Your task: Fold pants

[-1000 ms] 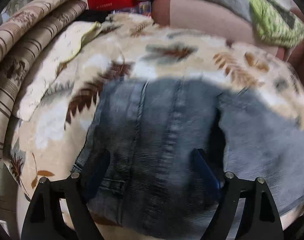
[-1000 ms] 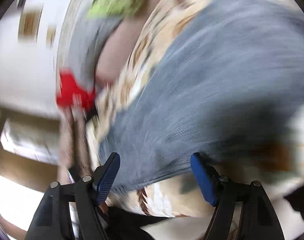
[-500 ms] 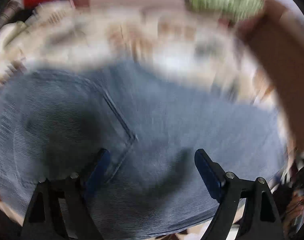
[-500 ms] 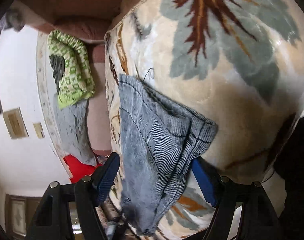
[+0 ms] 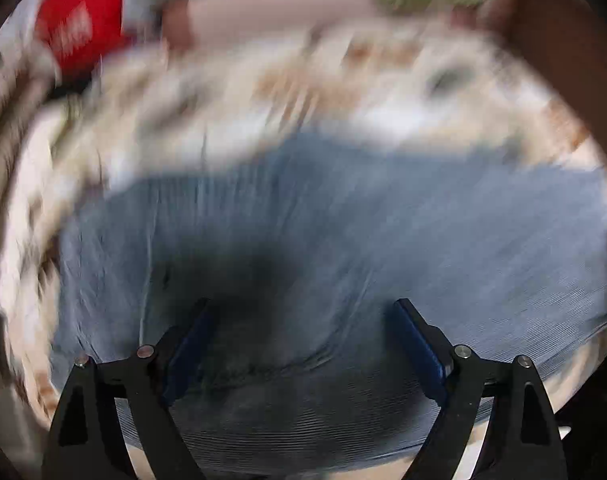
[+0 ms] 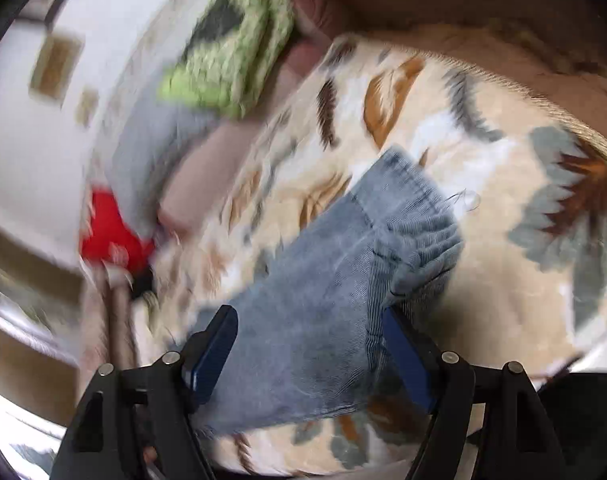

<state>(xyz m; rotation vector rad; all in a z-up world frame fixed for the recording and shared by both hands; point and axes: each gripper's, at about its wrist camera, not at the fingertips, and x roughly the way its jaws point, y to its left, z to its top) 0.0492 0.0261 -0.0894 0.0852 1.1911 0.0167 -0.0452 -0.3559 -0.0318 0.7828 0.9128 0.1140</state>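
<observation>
Two spread claws, left gripper (image 5: 299,344) above blurred grey-blue corduroy pants (image 5: 343,232), right gripper (image 6: 309,346) with hem end (image 6: 415,216) just beyond its fingers, leaf-patterned cream blanket (image 6: 503,300) underneath, far red item (image 5: 79,32) unreadable.

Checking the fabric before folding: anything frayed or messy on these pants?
Yes. In the right wrist view, loose threads stick out from the bunched hem of the pants, over the leaf-print blanket.

— Can you read any words from where you are?
— No. My left camera shows pale marks on a red bag (image 5: 77,26) by the bed's far edge, too blurred to read. My right camera's view (image 6: 111,240) is no clearer.
</observation>
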